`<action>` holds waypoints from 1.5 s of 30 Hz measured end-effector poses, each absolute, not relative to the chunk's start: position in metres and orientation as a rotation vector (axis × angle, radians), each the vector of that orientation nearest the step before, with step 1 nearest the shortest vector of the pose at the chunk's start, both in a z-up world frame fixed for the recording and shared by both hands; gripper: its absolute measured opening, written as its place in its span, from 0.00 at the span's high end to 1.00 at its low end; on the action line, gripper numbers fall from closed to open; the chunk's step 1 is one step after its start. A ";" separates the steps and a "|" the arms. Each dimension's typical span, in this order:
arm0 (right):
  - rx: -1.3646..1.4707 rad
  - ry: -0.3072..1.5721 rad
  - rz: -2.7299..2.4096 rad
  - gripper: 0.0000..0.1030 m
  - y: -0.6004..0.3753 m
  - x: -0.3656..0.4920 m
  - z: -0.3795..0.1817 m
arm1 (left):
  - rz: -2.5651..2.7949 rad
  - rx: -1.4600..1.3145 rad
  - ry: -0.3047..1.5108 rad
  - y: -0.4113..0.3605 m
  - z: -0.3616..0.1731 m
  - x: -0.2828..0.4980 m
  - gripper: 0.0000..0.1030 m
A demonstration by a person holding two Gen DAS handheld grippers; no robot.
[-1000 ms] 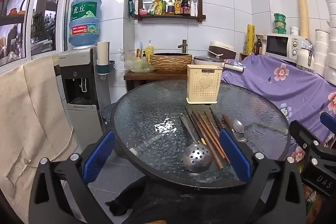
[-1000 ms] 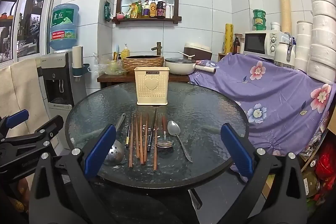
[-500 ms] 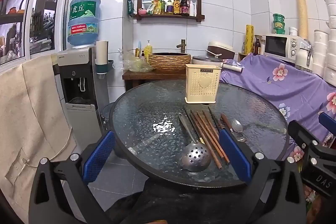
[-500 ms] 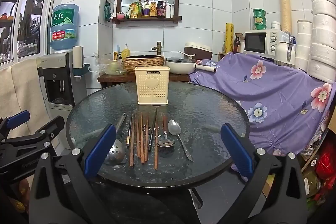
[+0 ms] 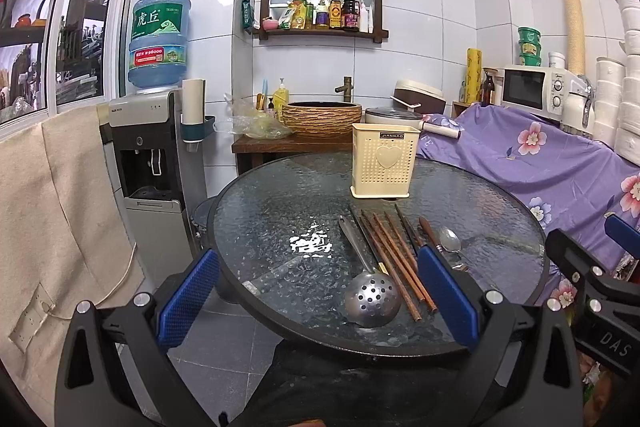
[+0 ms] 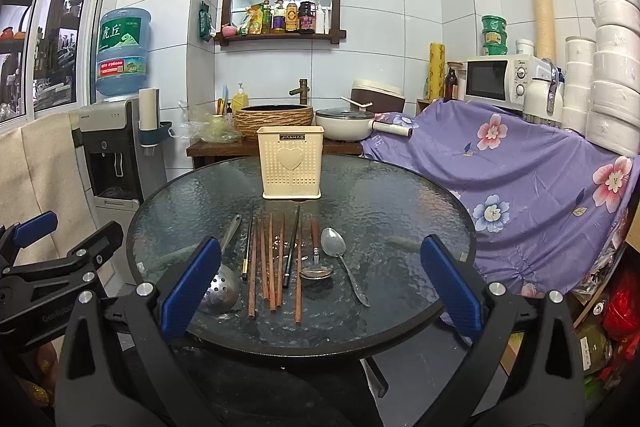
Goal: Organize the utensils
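A water dispenser (image 6: 114, 155) carrying a blue bottle (image 6: 123, 53) is standing ahead and to the left of the gripper, against the tiled wall. A wooden wall shelf (image 6: 280, 7) holding sauce bottles (image 6: 292, 15) is hanging straight ahead, high up. Below it, a woven-sided basin (image 6: 274, 117) with a brass tap (image 6: 303, 89) is sitting on a wooden stand (image 6: 224, 147). To the right, a purple floral cloth (image 6: 520, 163) is draping over furniture, and a white microwave (image 6: 500, 81) is standing behind it. A beige cloth (image 5: 48, 195) is hanging at far left.
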State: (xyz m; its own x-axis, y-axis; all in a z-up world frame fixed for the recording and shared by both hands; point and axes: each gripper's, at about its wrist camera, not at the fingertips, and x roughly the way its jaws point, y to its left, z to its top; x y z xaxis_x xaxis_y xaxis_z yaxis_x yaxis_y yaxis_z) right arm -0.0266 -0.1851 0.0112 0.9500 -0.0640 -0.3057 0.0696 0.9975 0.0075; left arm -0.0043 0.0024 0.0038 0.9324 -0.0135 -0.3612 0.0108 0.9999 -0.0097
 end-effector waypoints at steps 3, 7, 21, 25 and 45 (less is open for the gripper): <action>0.018 0.307 -0.067 0.05 -0.185 -0.027 0.011 | -0.012 -0.009 0.368 0.002 0.003 -0.005 0.05; 0.018 0.307 -0.067 0.05 -0.185 -0.027 0.012 | -0.012 -0.007 0.366 0.002 0.004 -0.005 0.05; 0.019 0.305 -0.067 0.05 -0.184 -0.029 0.014 | -0.013 -0.006 0.364 0.002 0.003 -0.006 0.05; 0.018 0.304 -0.067 0.05 -0.184 -0.029 0.013 | -0.013 -0.006 0.364 0.002 0.003 -0.006 0.05; 0.020 0.306 -0.067 0.05 -0.185 -0.029 0.014 | -0.014 -0.001 0.362 0.001 0.003 -0.007 0.05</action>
State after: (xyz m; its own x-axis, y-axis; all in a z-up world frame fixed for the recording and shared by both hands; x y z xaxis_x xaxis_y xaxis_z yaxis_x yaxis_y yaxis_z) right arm -0.0289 -0.1850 0.0139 0.9514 -0.0626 -0.3015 0.0686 0.9976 0.0093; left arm -0.0071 0.0009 0.0028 0.9350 -0.0142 -0.3543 0.0140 0.9999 -0.0032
